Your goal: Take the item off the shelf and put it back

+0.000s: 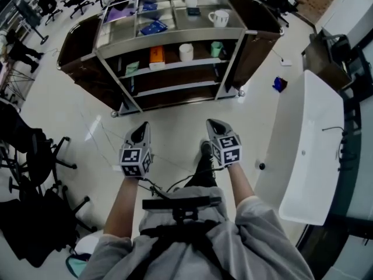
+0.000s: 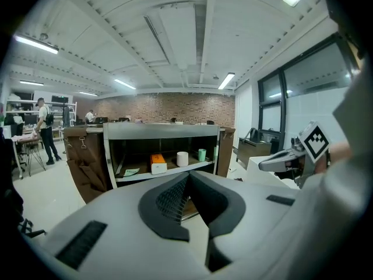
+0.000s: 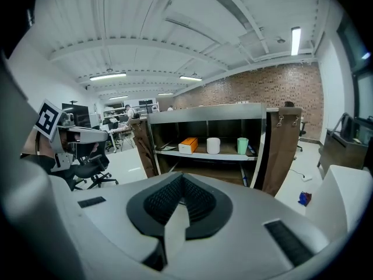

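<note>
A metal shelf cart (image 1: 175, 34) stands on the floor ahead of me. On its middle shelf sit an orange box (image 1: 157, 56), a white cylinder (image 1: 186, 52), a green cup (image 1: 216, 48) and a green card (image 1: 132, 68). Both gripper views show the orange box (image 2: 158, 163) (image 3: 187, 145) and green cup (image 2: 201, 154) (image 3: 242, 145) well beyond the jaws. My left gripper (image 1: 140, 134) (image 2: 187, 179) and right gripper (image 1: 215, 127) (image 3: 182, 179) hang side by side short of the cart. Both are shut with nothing between the pads.
White mugs (image 1: 220, 17) and blue packets (image 1: 153, 27) lie on the cart's top. Brown bags (image 1: 81, 51) hang at its ends. A long white counter (image 1: 315, 144) runs on the right. Black office chairs (image 1: 41, 156) stand left. A blue object (image 1: 280, 84) lies on the floor.
</note>
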Available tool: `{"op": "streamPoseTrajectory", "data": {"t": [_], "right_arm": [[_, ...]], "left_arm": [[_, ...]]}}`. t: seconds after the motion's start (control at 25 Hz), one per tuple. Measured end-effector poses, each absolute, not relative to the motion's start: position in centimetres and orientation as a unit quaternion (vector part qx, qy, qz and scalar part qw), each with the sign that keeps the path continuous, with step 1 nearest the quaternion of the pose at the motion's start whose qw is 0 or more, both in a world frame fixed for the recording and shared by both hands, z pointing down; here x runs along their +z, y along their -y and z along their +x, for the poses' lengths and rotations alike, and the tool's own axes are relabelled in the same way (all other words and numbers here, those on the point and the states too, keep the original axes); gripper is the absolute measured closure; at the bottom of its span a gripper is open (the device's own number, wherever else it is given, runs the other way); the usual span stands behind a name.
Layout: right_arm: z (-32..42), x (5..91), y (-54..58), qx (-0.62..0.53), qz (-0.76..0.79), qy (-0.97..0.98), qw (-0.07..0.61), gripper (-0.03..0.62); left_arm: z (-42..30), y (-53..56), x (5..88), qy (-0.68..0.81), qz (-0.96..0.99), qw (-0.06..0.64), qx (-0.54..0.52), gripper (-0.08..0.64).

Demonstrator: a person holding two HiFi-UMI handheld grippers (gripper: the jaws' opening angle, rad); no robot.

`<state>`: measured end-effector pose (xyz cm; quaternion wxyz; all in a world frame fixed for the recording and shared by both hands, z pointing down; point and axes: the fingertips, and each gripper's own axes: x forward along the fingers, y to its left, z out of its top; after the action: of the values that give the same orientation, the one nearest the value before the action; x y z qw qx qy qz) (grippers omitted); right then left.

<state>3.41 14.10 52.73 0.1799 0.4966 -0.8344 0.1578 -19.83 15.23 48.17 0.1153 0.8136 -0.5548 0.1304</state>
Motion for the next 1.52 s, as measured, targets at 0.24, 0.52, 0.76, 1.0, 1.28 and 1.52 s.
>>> {"op": "streamPoseTrajectory", "data": {"t": [0.24, 0.52, 0.76, 1.0, 1.28, 1.52], "right_arm": [[4.6, 53.2, -6.5, 0.168, 0.471, 0.845, 0.190, 0.583], [6.1, 53.2, 1.7, 0.174, 0.448, 0.854, 0.198, 0.583], [6.7, 54.0, 7.1, 0.177, 0.408, 0.874, 0.193, 0.583], [6.4, 55.9, 10.0, 0.192, 0.395, 0.878, 0.192, 0.583], [4.3, 58.1, 12.9, 0.172, 0.422, 0.870, 0.188, 0.583], [3.1, 59.0, 14.6, 0.162, 0.467, 0.849, 0.186, 0.579]], "left_arm": [[-18.0, -8.4, 49.1, 0.574, 0.797, 0.132, 0.131, 0.554], [-15.3, -0.5, 49.4, 0.595, 0.776, 0.151, 0.143, 0.554], [-12.9, 5.4, 49.2, 0.616, 0.758, 0.158, 0.143, 0.554], [-11.7, 8.0, 50.0, 0.613, 0.757, 0.160, 0.160, 0.554], [-11.6, 10.5, 51.9, 0.580, 0.782, 0.152, 0.169, 0.554], [-12.4, 11.3, 51.6, 0.548, 0.803, 0.145, 0.185, 0.554]]}}
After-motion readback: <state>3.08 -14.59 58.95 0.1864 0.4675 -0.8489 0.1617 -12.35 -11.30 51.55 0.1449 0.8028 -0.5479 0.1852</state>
